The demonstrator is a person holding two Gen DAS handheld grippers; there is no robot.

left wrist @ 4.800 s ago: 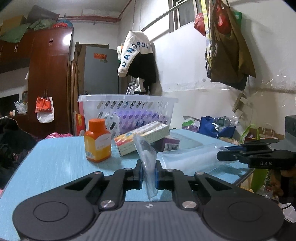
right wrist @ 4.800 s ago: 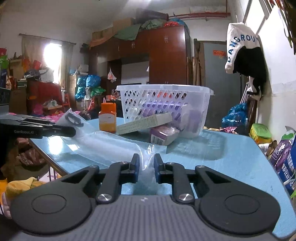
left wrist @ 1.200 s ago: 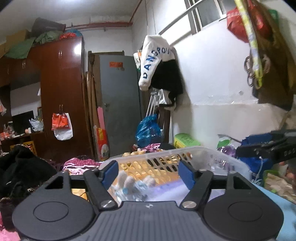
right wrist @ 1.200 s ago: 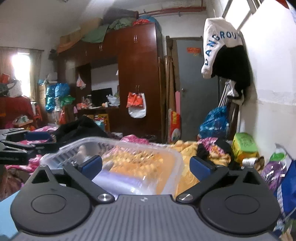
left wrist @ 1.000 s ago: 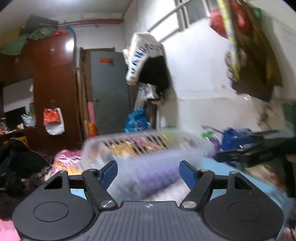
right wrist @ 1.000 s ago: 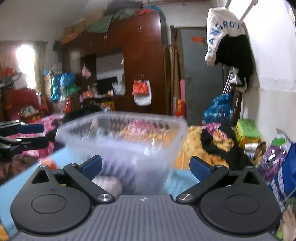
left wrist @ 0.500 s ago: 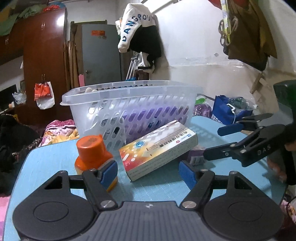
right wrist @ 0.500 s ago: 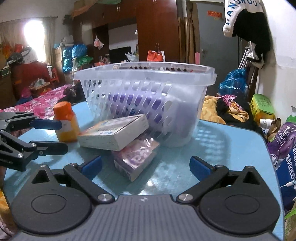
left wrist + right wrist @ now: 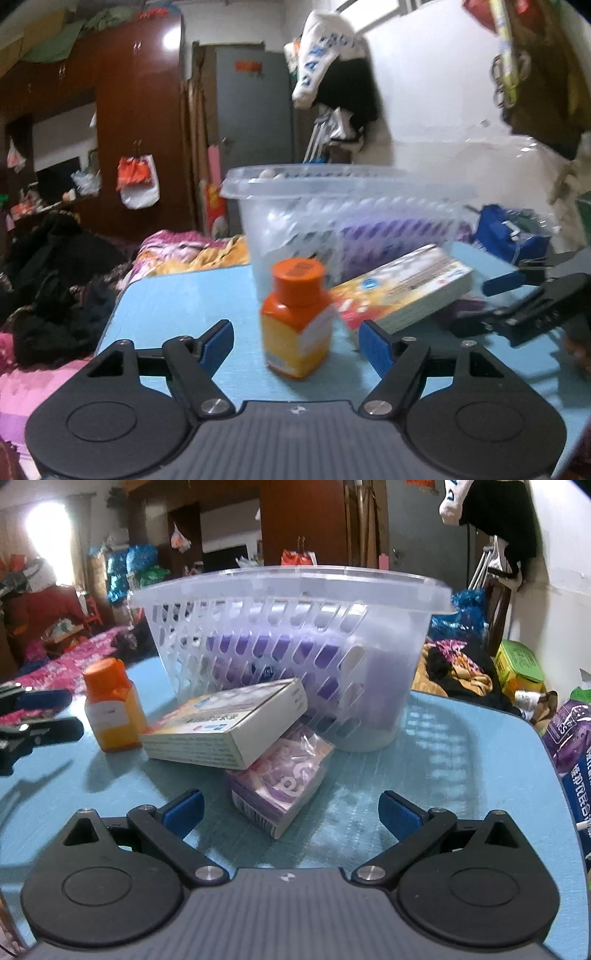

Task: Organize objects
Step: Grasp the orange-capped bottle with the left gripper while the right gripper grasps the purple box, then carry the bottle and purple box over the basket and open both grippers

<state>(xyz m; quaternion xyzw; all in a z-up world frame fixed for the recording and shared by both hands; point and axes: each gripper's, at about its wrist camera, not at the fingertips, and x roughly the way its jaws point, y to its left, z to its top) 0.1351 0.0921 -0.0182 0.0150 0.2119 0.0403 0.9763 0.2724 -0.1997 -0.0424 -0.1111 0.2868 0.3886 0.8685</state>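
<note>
I am holding both grippers over the near edge of the blue table [image 9: 461, 746], both spread wide and gripping nothing. My left gripper [image 9: 297, 341] is lining up on the orange bottle [image 9: 295, 319], which is standing upright, long axis vertical, straight ahead and just beyond the blue pads, centred in the gap but not touched. My right gripper [image 9: 291, 810] is facing the purple tissue pack [image 9: 282, 781], lying flat with its long axis running away from me toward the basket [image 9: 291, 635]; the near end is sitting between my pads, clear of both. The white medicine box [image 9: 229, 722] is resting tilted on that pack's far end and leaning toward the basket wall, so lifting the pack looks likely to shift the box. Left is nearer the bottle, right nearer the pack. Hard to make out: the left view is blurred, the basket's purple contents are showing only through the slots, and the pack's far end is hidden under the box.
</note>
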